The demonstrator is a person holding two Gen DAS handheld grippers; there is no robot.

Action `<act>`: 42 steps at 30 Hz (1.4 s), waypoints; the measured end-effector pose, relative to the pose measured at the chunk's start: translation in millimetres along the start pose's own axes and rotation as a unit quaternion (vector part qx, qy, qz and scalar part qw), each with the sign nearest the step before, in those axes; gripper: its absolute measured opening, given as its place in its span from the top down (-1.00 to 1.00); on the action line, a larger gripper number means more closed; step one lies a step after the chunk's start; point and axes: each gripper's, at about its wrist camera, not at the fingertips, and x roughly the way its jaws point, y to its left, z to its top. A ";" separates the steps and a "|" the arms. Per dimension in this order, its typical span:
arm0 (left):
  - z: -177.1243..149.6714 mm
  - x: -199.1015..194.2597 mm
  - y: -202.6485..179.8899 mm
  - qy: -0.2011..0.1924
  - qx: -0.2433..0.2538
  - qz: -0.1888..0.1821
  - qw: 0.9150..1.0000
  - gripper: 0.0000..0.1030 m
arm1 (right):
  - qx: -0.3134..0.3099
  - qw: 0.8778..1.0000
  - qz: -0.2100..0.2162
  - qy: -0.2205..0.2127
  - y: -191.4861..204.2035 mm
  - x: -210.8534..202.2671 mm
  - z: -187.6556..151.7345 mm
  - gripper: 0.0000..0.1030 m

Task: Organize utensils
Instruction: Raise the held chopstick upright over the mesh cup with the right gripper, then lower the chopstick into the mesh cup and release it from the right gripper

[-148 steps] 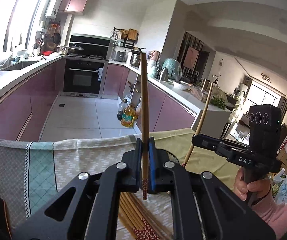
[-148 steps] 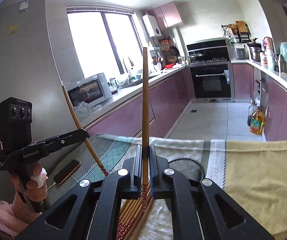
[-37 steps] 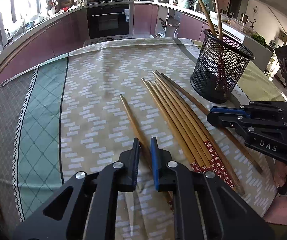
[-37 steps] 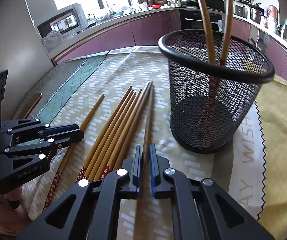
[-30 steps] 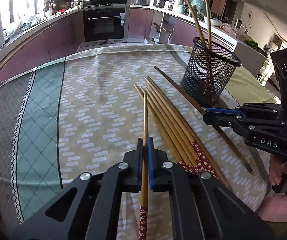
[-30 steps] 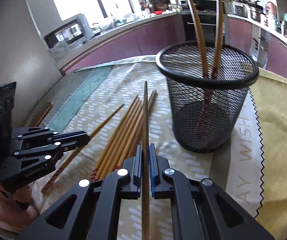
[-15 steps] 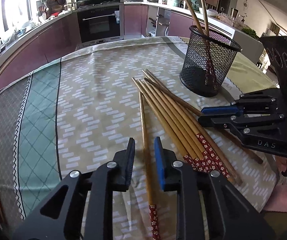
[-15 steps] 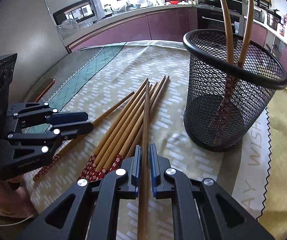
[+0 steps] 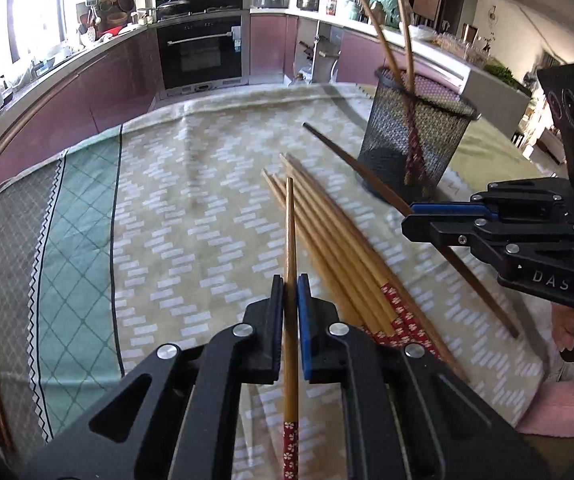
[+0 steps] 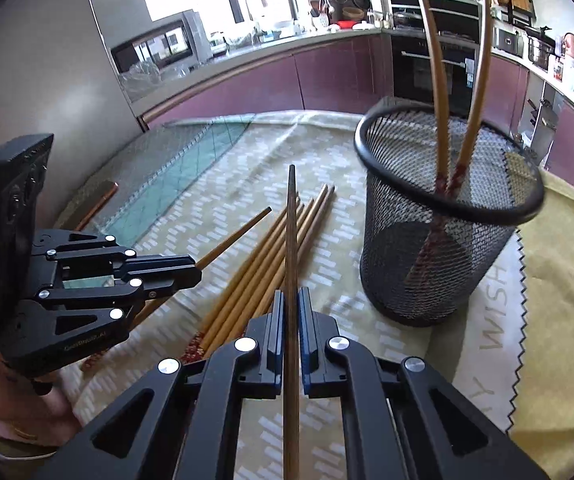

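My left gripper [image 9: 290, 292] is shut on a wooden chopstick [image 9: 290, 240] with a red flowered end, held just above the cloth. My right gripper [image 10: 291, 304] is shut on a darker chopstick [image 10: 292, 232], lifted and pointing forward. It also shows in the left wrist view [image 9: 415, 218], with that chopstick [image 9: 335, 148] slanting toward the holder. A black mesh holder [image 10: 443, 240] stands upright with two chopsticks [image 10: 433, 60] leaning in it. A bundle of chopsticks [image 10: 263, 264] lies on the cloth left of the holder, and shows in the left wrist view [image 9: 339, 248].
A patterned beige and green tablecloth [image 9: 191, 208] covers the table. A yellow cloth [image 10: 559, 280] lies on the right. A phone [image 10: 95, 204] lies at the far left edge. Kitchen counters and an oven [image 9: 199, 52] stand beyond the table.
My left gripper has closed on the single chopstick it had straddled and raised it. My right gripper has lifted its chopstick off the bundle.
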 end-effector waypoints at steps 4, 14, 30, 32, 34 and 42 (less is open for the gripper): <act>12.5 -27.1 2.2 -0.033 -0.005 -0.031 0.999 0.85 | 0.011 0.999 0.015 -0.034 -7.8 -26.0 3.6 0.89; 41.9 -86.7 5.5 -0.110 -0.012 -0.093 0.989 0.85 | 0.031 0.994 0.028 -0.106 -22.1 -76.5 11.5 0.89; 109.6 -129.6 -5.4 -0.211 -0.018 -0.140 0.967 0.85 | 0.017 0.980 0.007 -0.198 -43.1 -133.4 55.6 0.89; 119.0 -128.2 -11.3 -0.216 -0.016 -0.141 0.966 0.85 | 0.015 0.979 0.004 -0.205 -48.0 -138.9 61.4 0.89; 129.4 -125.5 -17.6 -0.217 -0.015 -0.148 0.965 0.85 | 0.014 0.977 -0.001 -0.212 -52.0 -143.5 66.5 0.89; 157.4 -109.0 -38.9 -0.219 -0.009 -0.141 0.965 0.85 | 0.013 0.973 -0.018 -0.228 -63.5 -144.6 81.7 0.89</act>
